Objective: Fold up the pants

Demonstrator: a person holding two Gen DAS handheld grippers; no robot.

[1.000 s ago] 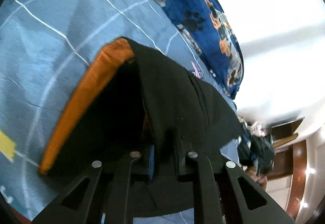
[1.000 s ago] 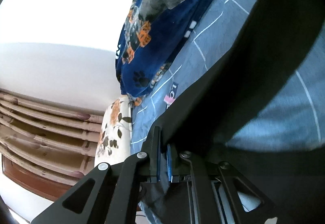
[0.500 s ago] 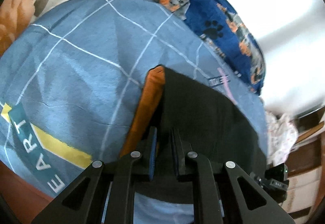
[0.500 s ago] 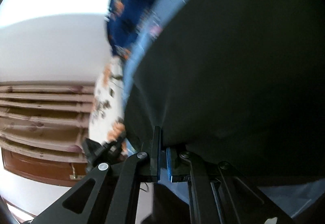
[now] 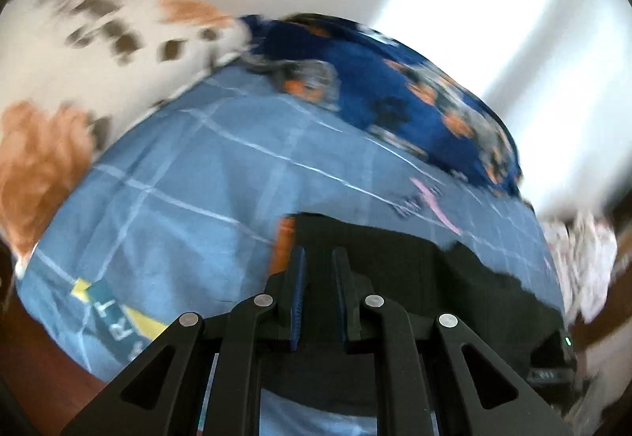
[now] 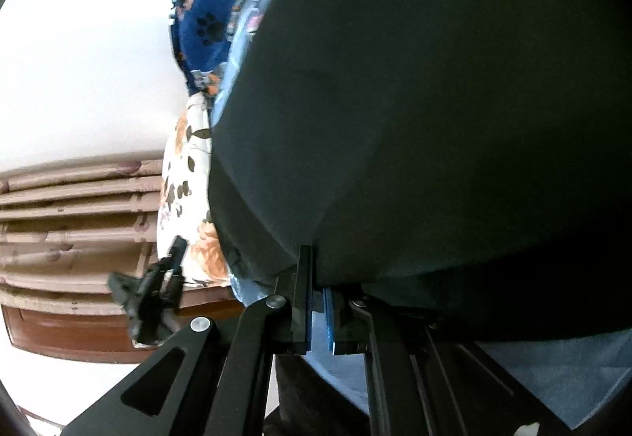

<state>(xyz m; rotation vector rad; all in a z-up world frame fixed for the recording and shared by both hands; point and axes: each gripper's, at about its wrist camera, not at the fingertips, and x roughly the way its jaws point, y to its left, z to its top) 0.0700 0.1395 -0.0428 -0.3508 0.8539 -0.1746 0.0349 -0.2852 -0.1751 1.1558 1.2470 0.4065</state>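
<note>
Bright daylight washes the wall (image 5: 454,21) to a blown-out white in both views, with the strongest glare at upper right of the left view. That left view is smeared by motion: the flowered pillow (image 5: 98,53) and the dark blue blanket (image 5: 395,92) are streaked and soft, while the left gripper (image 5: 319,258) close to the lens stays sharp. The right view is steadier, yet the black pants (image 6: 434,100) fill it as one dim, featureless mass, and both pictures bulge and darken toward their round corners.
</note>
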